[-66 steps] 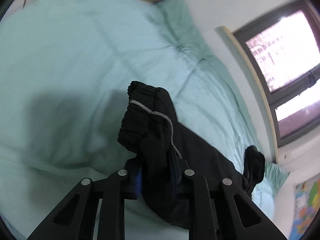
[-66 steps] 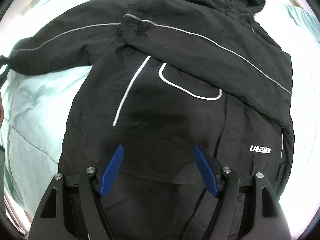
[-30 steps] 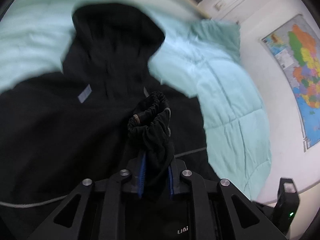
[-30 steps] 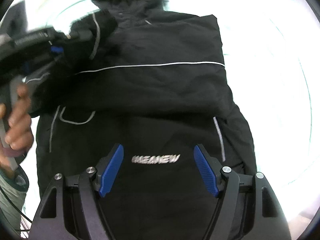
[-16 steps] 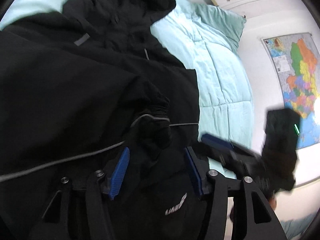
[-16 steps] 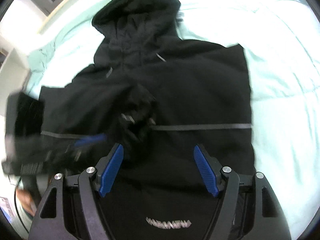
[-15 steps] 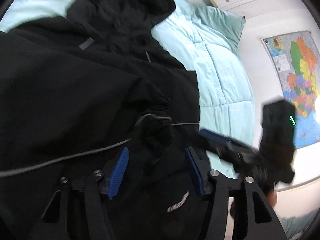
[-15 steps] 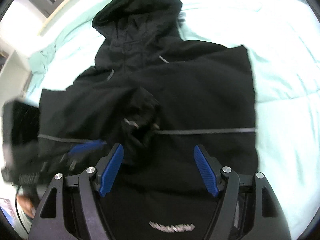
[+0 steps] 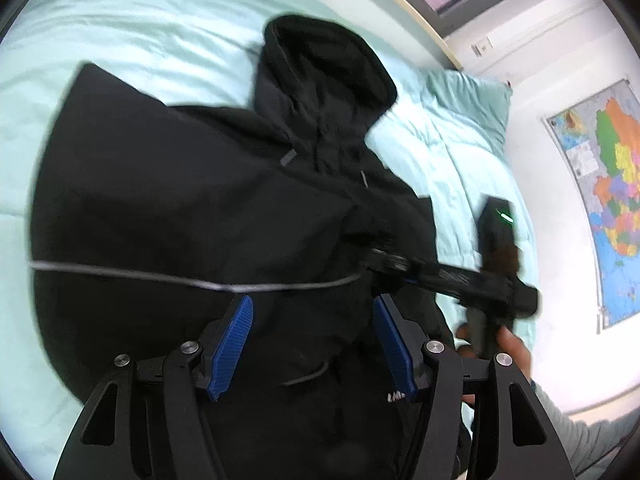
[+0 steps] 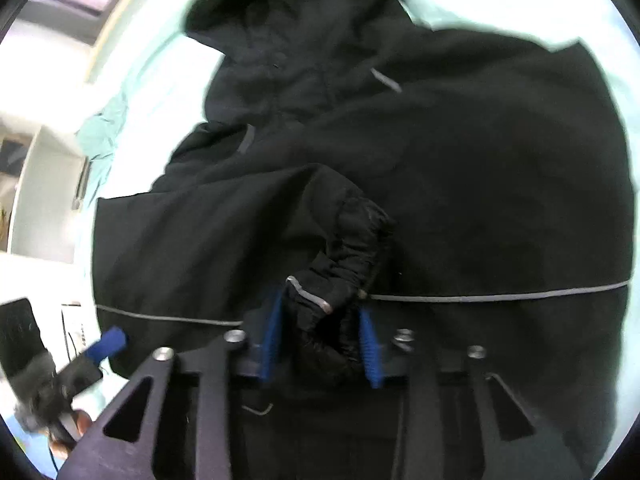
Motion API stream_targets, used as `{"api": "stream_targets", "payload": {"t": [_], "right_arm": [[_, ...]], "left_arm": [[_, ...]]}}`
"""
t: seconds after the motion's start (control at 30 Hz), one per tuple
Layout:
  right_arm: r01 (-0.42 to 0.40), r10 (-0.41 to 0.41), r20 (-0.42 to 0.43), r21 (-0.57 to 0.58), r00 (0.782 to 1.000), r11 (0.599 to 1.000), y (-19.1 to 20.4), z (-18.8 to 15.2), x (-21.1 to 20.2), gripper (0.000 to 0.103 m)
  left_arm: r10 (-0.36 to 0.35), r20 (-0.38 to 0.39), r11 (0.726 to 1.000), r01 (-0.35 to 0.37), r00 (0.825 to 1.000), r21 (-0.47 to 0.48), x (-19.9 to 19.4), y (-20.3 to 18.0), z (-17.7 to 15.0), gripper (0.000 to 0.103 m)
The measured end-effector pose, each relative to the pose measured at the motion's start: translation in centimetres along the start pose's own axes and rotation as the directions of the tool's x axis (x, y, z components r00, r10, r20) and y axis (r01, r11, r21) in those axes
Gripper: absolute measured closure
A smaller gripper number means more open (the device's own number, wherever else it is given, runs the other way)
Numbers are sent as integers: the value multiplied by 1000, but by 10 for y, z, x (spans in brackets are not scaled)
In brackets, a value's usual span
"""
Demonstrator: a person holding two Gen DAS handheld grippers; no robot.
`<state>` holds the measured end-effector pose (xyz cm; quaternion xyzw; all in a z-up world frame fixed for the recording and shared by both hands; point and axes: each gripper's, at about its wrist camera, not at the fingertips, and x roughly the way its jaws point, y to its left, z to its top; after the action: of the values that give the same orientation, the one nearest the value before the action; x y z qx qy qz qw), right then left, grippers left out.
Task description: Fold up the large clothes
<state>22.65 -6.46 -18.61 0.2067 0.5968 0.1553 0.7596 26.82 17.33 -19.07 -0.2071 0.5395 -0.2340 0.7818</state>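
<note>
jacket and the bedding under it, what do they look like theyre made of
Jacket: likely a matte black synthetic shell, going by its soft creases, elastic gathered cuff and thin reflective grey piping.
Bedding: pale mint quilted fabric, perhaps cotton or microfibre; stitched lines and puffy wrinkles show.

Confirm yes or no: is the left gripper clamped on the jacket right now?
No: the left gripper is open above the black jacket, its blue pads apart with nothing between them.

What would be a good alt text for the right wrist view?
The right gripper pinches a bunched sleeve cuff of a black hooded jacket lying on a pale green blanket. The left gripper shows at the lower left edge.
</note>
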Motion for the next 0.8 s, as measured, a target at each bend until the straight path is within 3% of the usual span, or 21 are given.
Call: {"api": "stream_targets", "payload": {"t": [0.13,0.27,0.37,0.47,0.53,0.7,0.77,0.8], "right_arm": [[99,-83,151,-102,985,990,8,-5,-71,71],[172,-150,237,-78,960,982,-27,-8,-126,71],[217,-205,206,-36,957,975,-62,-6,-123,71],[224,-229,128,48,965,973,-112,-8,-85,70],[224,-230,62,83,971,971,-134,-12,-58,70],[263,-263,54,20,963,965,-136,-18,-41,70],[290,-290,33,8,956,957,-130,-17,-53,64],[326,-326,25,2,945,945,-128,-17,-59,47]], "left_arm": [[16,73,1000,-16,997,6,-16,1,9,38],[44,75,999,-46,996,19,-7,4,20,38],[105,26,994,-106,994,17,33,13,27,38],[142,-38,990,-142,989,-8,78,31,27,39],[139,-35,990,-140,990,-32,89,37,28,39],[108,-34,992,-110,994,-66,87,45,34,39],[89,-44,993,-92,995,-75,75,46,32,39],[86,-47,993,-90,995,-76,71,46,33,39]]}}
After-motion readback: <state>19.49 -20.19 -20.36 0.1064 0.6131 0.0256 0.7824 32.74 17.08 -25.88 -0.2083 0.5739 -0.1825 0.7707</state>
